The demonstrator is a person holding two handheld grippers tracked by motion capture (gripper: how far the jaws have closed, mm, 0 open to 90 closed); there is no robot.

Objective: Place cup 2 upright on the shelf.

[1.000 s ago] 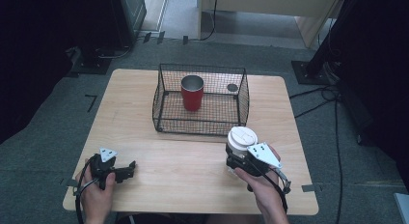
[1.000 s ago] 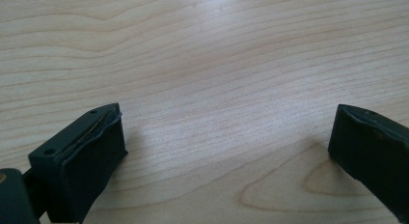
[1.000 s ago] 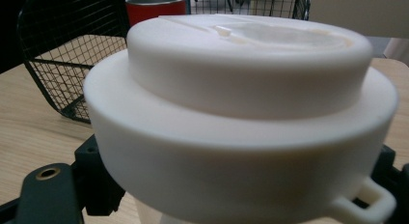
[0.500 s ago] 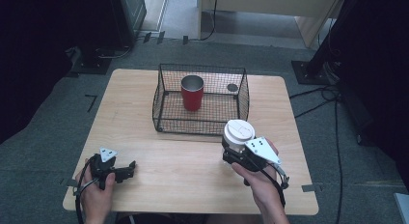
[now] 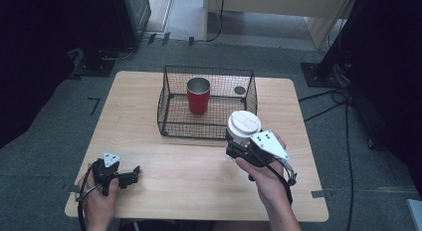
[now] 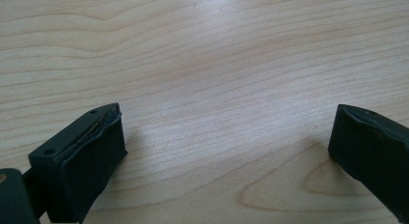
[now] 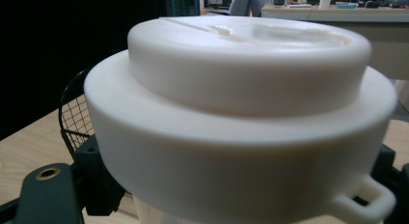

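Observation:
A cup with a white plastic lid [image 5: 244,124] hangs just above the table, in front of the wire basket's right corner. My right gripper [image 5: 234,150] is shut on the cup's body under the lid. In the right gripper view the lid [image 7: 241,113] looms very close, and the jaws hug the cup from both sides below it. My left gripper [image 5: 133,174] rests on the table at the front left, held by a hand. Its jaws stand wide open [image 6: 226,151] over bare wood with nothing between them.
A black wire basket [image 5: 199,124] stands at the middle back of the wooden table [image 5: 174,156]. Inside it are an upright red cup [image 5: 198,95] and a small dark round object [image 5: 240,90]. Cables trail on the floor to the right.
The right gripper has lifted the lidded cup and drawn it slightly left, closer to the basket's front wall. The left gripper has stayed put.

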